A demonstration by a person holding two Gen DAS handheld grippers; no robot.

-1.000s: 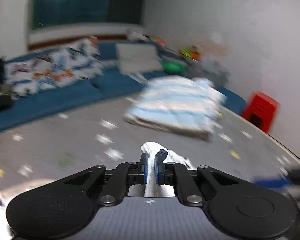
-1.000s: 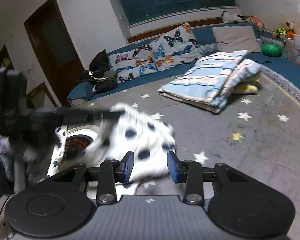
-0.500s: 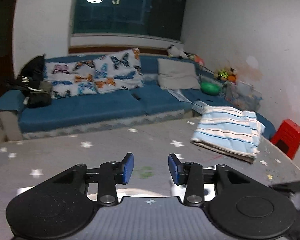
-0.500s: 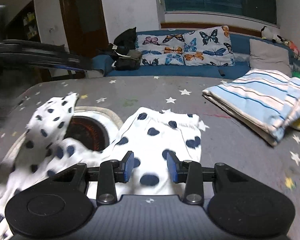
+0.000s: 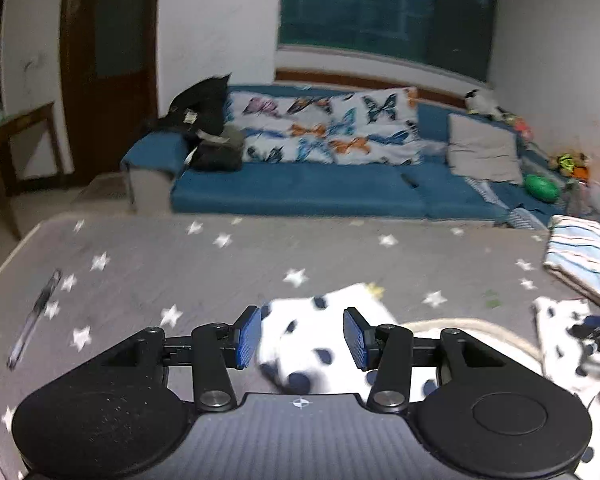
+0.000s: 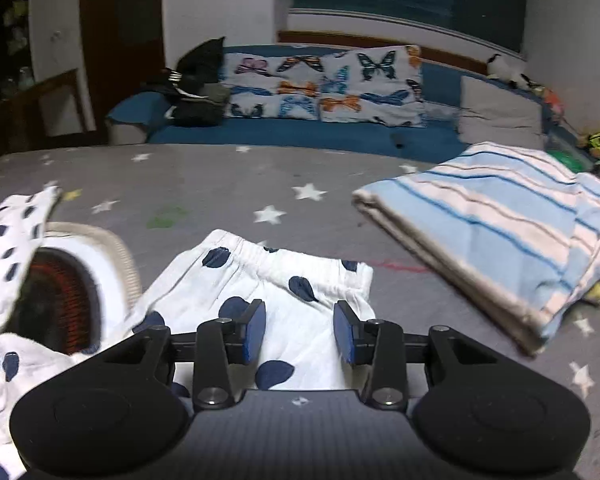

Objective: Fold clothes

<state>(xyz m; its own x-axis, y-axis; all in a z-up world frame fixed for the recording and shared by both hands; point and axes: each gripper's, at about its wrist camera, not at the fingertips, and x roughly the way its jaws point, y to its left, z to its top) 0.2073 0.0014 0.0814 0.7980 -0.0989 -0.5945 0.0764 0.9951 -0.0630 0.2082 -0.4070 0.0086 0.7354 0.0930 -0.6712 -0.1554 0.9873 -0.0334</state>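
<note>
White clothes with dark blue dots lie on the grey star-print cover (image 6: pixel 228 184). In the right wrist view a folded dotted piece with an elastic waistband (image 6: pixel 284 280) lies flat under my right gripper (image 6: pixel 300 332), which is open just above it. More dotted cloth (image 6: pixel 8 240) is draped to the left around a round heater. In the left wrist view a corner of dotted cloth (image 5: pixel 324 328) lies beneath my left gripper (image 5: pixel 302 338), open with nothing held. The other gripper's dark tip (image 5: pixel 596 332) shows at the right edge over more dotted cloth.
A round heater with a glowing red grille (image 6: pixel 64 300) sits at the left among the cloth. A folded blue-striped blanket (image 6: pixel 500 236) lies at the right. A blue sofa with butterfly pillows (image 6: pixel 324 88) runs along the back. A pen-like object (image 5: pixel 36 320) lies at the left.
A second ago my left gripper was shut on white cloth; it let go, swung left, and now hovers open over a dotted corner. My right gripper stayed open and moved over the folded piece.
</note>
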